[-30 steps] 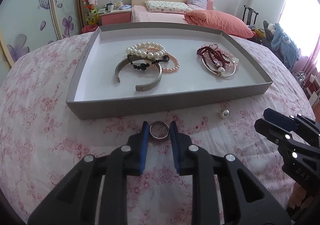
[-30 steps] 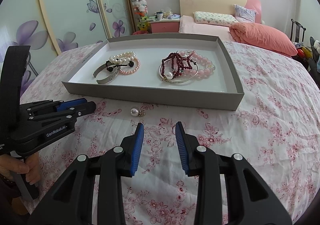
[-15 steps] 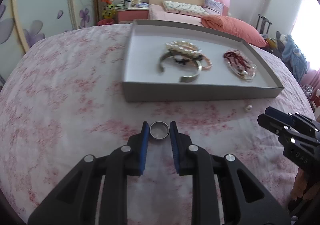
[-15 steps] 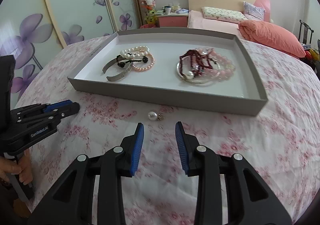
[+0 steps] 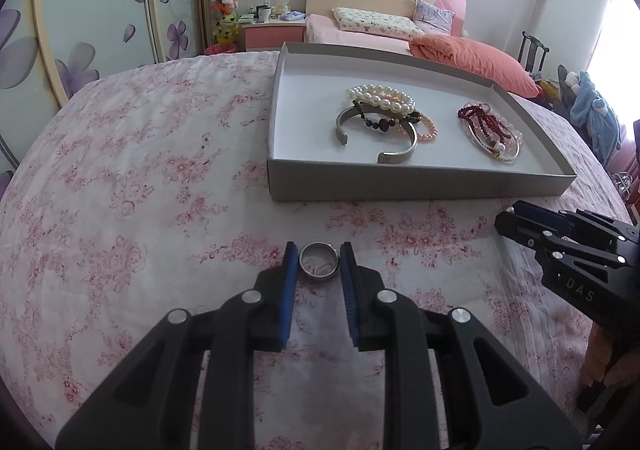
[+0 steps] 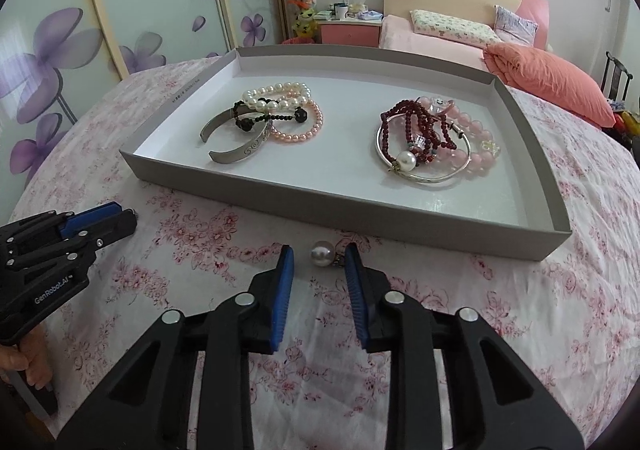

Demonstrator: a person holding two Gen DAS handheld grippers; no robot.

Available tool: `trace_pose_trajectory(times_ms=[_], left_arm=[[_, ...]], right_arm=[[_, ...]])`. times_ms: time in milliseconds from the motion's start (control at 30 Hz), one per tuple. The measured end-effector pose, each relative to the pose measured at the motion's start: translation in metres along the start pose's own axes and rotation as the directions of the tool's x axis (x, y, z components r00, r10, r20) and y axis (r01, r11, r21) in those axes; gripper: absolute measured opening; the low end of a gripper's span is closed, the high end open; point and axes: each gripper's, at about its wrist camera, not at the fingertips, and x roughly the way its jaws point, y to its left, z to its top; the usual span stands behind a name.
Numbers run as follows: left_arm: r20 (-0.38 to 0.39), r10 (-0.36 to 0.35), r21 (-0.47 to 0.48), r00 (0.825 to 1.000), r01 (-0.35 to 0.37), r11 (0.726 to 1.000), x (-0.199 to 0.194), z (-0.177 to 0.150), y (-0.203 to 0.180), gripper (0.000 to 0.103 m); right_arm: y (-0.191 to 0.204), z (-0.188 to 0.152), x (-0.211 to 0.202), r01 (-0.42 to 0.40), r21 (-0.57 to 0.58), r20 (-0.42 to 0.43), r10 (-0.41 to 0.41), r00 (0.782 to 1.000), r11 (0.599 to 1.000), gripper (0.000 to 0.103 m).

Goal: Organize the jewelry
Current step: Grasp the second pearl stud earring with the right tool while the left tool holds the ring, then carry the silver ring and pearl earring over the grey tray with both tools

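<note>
our left claw (image 5: pixel 319 254) is clenched on the silver ring (image 5: pixel 319 261), lifted above the floral worktop (image 5: pixel 140 189). our right claw (image 6: pixel 319 256) is closing around the pearl earring (image 6: pixel 323 254) lying just before the grey tray (image 6: pixel 340 217), pads not yet touching. next we judge: pinch it, then carry both into the tray

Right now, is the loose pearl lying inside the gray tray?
No, the pearl lies on the flowered cloth just outside the tray, in front of its near wall.
</note>
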Motion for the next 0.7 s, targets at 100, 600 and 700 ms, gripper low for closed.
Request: trace_pose_trajectory(times_ms=[100,600,700], left_arm=[[0.000,0.001,0.001,1.000,-0.001,1.000,0.0000,0.0000,-0.0002,0.022],[0.000,0.000,0.000,1.000,0.000,1.000,-0.0001,0.0001,-0.0007,0.022],[0.000,0.000,0.001,1.000,0.000,1.000,-0.0001,0.0002,-0.0009,0.022]], right_arm=[[-0.0004,0.0003,-0.0002,0.004,0.001,0.002,-0.004,1.000,1.000,0.025],[0.0002,0.0016,0.0004,0.025,-0.005,0.002,-0.025,1.000,1.000,0.017],[-0.0002,-0.0009,-0.0020,0.030,-0.002,0.003,-0.030,1.000,1.000,0.017]])
